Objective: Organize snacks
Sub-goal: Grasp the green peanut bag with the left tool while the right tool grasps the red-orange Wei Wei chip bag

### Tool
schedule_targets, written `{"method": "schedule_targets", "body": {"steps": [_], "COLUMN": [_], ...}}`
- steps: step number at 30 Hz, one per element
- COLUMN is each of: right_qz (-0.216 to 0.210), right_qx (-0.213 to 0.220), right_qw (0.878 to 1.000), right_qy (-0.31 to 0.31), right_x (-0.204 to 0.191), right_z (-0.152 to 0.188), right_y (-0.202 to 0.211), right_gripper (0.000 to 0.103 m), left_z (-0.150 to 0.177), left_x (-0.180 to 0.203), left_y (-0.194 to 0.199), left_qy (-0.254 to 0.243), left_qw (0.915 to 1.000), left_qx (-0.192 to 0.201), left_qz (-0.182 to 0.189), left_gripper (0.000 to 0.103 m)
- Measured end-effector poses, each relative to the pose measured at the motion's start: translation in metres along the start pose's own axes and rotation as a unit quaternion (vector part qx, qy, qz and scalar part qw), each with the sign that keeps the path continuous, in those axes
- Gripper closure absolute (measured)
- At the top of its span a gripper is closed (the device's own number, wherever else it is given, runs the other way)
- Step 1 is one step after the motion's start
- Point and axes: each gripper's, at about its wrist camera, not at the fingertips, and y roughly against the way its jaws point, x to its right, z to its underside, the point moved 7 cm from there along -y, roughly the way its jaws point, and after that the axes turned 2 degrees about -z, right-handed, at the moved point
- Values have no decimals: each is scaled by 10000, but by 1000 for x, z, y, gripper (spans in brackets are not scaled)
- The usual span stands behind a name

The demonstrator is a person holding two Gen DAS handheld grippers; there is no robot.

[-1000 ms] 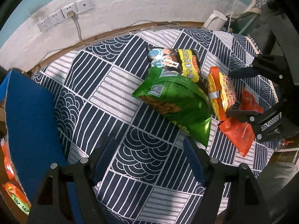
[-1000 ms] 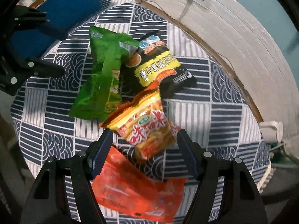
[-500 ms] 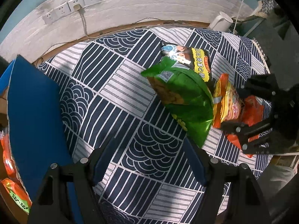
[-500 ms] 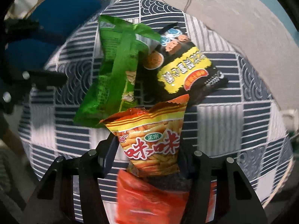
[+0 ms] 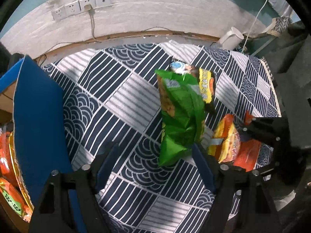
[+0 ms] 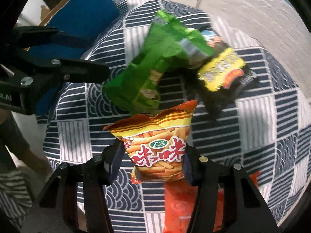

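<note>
An orange-yellow snack bag point(image 6: 155, 136) stands upright between the pads of my right gripper point(image 6: 151, 159). The jaws are closing and both pads touch the bag's sides. Under it lies a red bag point(image 6: 184, 203). Beyond are a crumpled green bag point(image 6: 155, 62) and a black-and-yellow bag point(image 6: 223, 73), all on the patterned tablecloth point(image 6: 262, 116). My left gripper point(image 5: 154, 149) hangs over bare cloth, its jaws opening with nothing between them. The green bag point(image 5: 180, 112) ends just beside its right finger. The right gripper point(image 5: 239, 143) shows at the right of that view.
A blue box flap point(image 5: 38, 116) stands at the table's left, with orange snack packs point(image 5: 7, 155) behind it. A white jug point(image 5: 231, 38) and wall sockets point(image 5: 81, 7) with a cable are at the back. The left gripper point(image 6: 97, 57) reaches in near the blue box point(image 6: 83, 17).
My right gripper moved in over the orange-yellow bag and its jaws narrowed onto it; the bag now stands upright between the pads. The left view rolled slightly and its jaws widened.
</note>
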Motion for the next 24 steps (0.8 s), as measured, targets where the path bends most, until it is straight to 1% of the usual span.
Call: {"method": "schedule_targets", "body": {"steps": [1,3,4,7,10,14,15,16,19,21,22,23,24], "right_qz": [49,135,173,286,338,391,399,401,369,373,367,377,391], "right_qx": [26,83,112,186,247,268,273,286,346,376,385,394,407], "right_qw": [10000,9996,9993,9980,9972,9960,9958,9955,9950,9946,9945,9944,9942], "right_qy": [-76,-216,-314,-536,-616,-756,-780,-812,-866,-894,-905,-909,-916], "right_x": [5,22,29,45,56,73,80,82,83,84,86,87,88], "right_z": [1,-7,-6,-1,5,12,20,23,29,30,31,32,32], "right_y": [3,9,12,18,23,25,34,35,40,42,43,44,44], "right_gripper": [52,54,63,63,63,63,63,63,63,63,64,64,64], "left_z": [-2,-5,-8,-15,-22,-25,-25,-25,-24,-25,-25,-25,-25], "left_x": [3,9,13,26,36,43,44,46,48,47,46,45,44], "left_y": [0,2,1,-1,-8,-26,-32,-37,-49,-55,-55,-56,-57], "left_qy": [-11,-39,-68,-176,-307,-409,-427,-459,-519,-498,-489,-469,-462], "left_qw": [10000,9999,9999,9997,9990,9981,9977,9974,9967,9969,9971,9973,9974], "left_qx": [45,102,111,144,179,31,-14,-61,-137,-151,-142,-126,-115], "left_qz": [-14,-11,-11,-71,-257,-467,-523,-557,-612,-585,-564,-556,-549], "left_gripper": [21,20,20,16,15,15,15,15,15,16,17,24,37]}}
